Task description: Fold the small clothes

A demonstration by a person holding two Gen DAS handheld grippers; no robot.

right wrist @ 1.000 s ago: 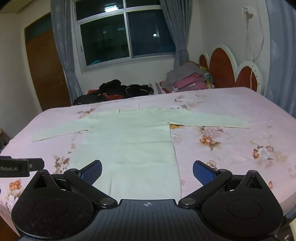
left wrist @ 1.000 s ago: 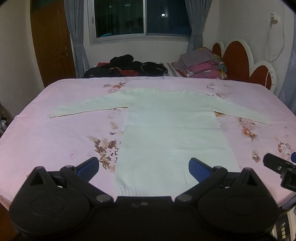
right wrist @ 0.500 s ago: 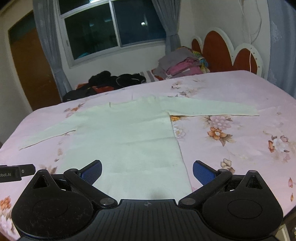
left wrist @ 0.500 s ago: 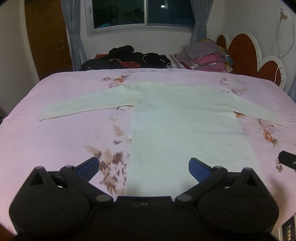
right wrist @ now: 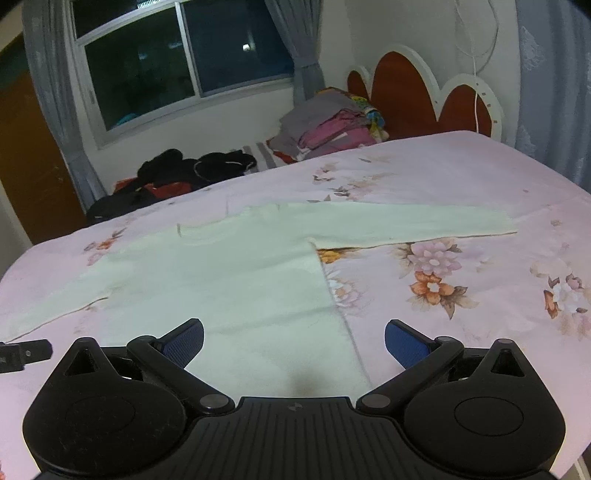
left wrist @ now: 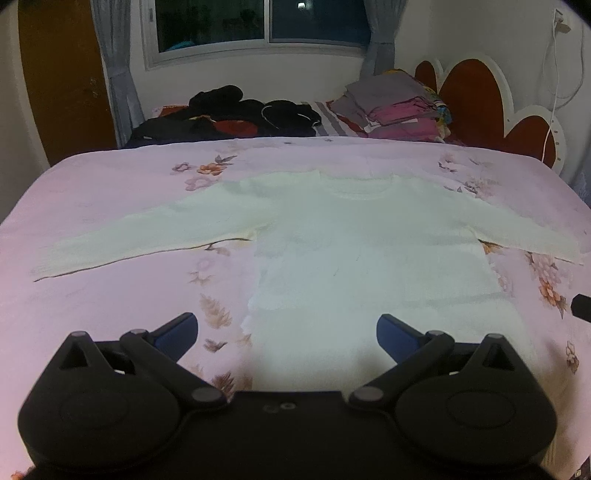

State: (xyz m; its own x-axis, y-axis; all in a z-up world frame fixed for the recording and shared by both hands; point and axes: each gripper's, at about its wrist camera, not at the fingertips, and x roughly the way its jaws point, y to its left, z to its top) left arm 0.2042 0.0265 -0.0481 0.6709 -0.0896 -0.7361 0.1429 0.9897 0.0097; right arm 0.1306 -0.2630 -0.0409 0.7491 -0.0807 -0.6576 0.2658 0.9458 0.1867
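Note:
A pale cream long-sleeved sweater lies flat on the pink floral bedspread, both sleeves spread out sideways, neck at the far side. My left gripper is open and empty, hovering over the sweater's lower left part. The sweater also shows in the right wrist view. My right gripper is open and empty, over the sweater's lower right edge. Its tip shows at the right edge of the left wrist view; the left gripper's tip shows at the left edge of the right wrist view.
At the bed's far side lie a heap of dark clothes and a stack of folded grey and pink clothes. A red and white headboard stands to the right. A window and wooden door are behind.
Both grippers have moved forward over the bed, farther up the sweater's body; the hem has dropped out of view. Both stay open.

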